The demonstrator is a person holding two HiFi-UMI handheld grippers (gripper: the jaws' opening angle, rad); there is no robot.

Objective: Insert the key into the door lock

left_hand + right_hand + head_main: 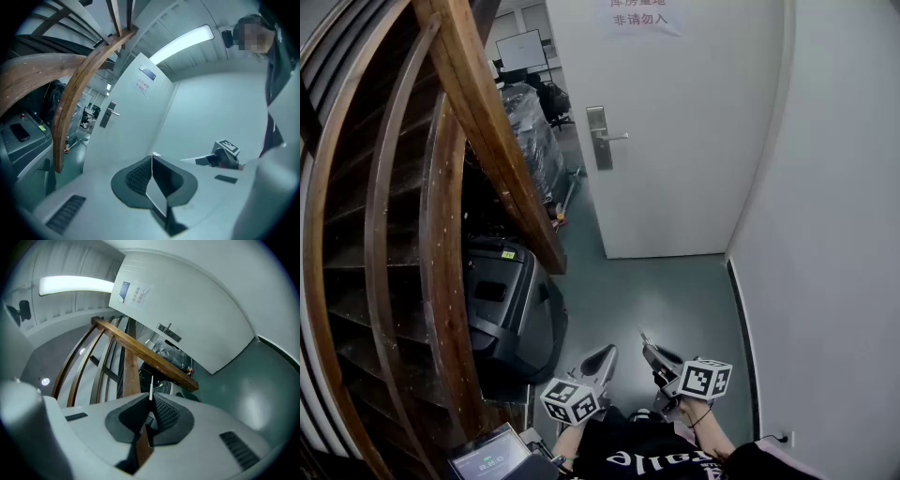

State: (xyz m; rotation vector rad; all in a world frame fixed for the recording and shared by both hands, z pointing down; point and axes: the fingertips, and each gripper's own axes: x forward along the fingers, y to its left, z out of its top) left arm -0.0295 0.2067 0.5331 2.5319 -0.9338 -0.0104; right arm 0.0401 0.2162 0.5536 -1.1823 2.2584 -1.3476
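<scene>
A white door [675,141] stands shut ahead, with a metal lock plate and lever handle [601,138] on its left side; the same lock shows small in the left gripper view [108,115] and the right gripper view [169,333]. My right gripper [650,348] is low and near my body, far from the door, shut on a thin metal key [151,387] that pokes out past its fingertips. My left gripper [607,355] hangs beside it, its jaws pressed together with nothing seen between them. The right gripper [187,160] also appears in the left gripper view.
A curved wooden stair rail [487,131] fills the left. Under it sits a black machine [508,302], with wrapped goods [532,127] behind. A white wall [834,234] closes the right side. Green floor [675,300] lies between me and the door. A paper sign [642,14] hangs on the door.
</scene>
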